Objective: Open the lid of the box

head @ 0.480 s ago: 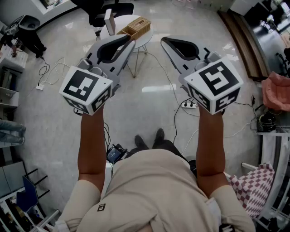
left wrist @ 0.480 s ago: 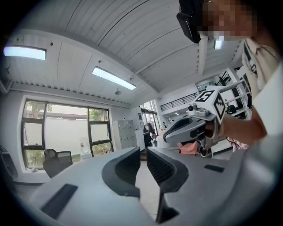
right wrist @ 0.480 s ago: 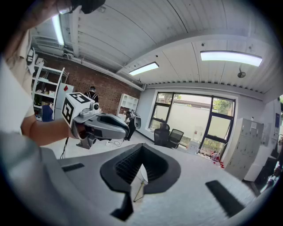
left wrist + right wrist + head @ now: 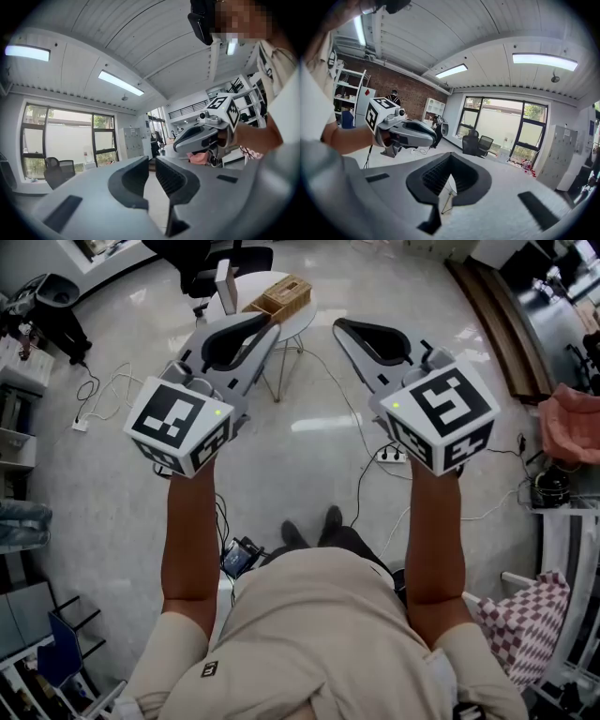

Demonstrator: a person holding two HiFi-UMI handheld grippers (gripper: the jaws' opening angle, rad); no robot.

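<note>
Left gripper (image 4: 265, 329) and right gripper (image 4: 342, 326) both closed, empty, held side by side aimed at the box (image 4: 284, 294) on the table (image 4: 302, 322) at 12 o'clock, likely pre-approach staging.

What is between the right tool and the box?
In the head view, only the table's white rim and shiny floor show between the right tool and the box.
</note>
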